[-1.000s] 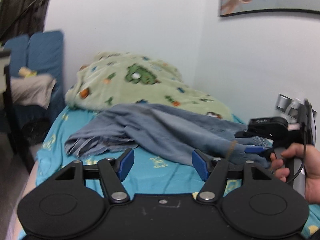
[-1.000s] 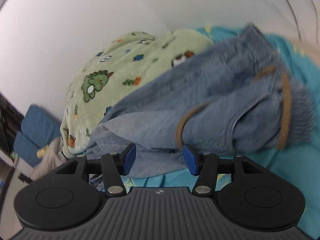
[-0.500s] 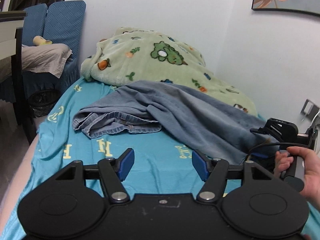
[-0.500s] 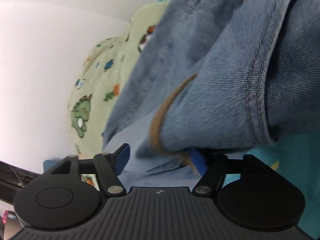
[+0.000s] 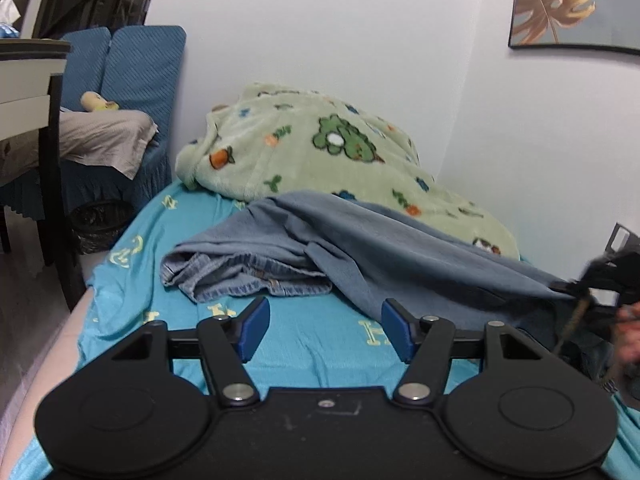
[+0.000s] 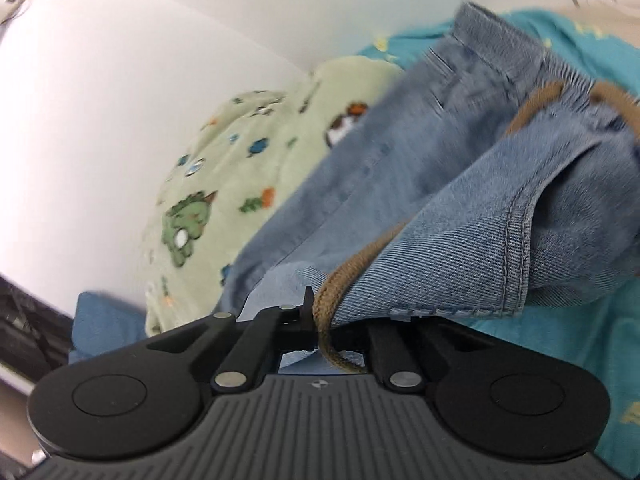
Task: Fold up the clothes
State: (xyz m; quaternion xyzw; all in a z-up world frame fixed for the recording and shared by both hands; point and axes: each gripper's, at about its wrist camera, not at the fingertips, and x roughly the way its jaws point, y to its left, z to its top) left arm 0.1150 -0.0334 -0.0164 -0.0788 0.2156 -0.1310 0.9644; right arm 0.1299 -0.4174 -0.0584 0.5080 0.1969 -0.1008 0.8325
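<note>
Denim jeans (image 5: 400,248) lie across the turquoise sheet (image 5: 312,344) of the bed, their long axis running from the bunched leg hems at 9 o'clock in the left wrist view to the waistband at 3 o'clock. The waist end is hard to make out there: it blurs into the right gripper (image 5: 576,292) and a smeared hand (image 5: 628,336) at the frame's edge. The far side of the jeans rests against a pale green dinosaur blanket (image 5: 320,152) at 12 o'clock, heaped by the white wall. The fabric is faded blue, creased, one leg folded over the other, with a brown drawstring (image 6: 352,280) at the waist.

In the right wrist view the fingers are drawn together, clamped on the jeans' (image 6: 460,232) waistband edge with the cord trapped between them; their pads are buried under cloth. The left gripper (image 5: 324,330) hovers over bare sheet, its blue pads (image 5: 252,328) spread wide apart with nothing between them.
</note>
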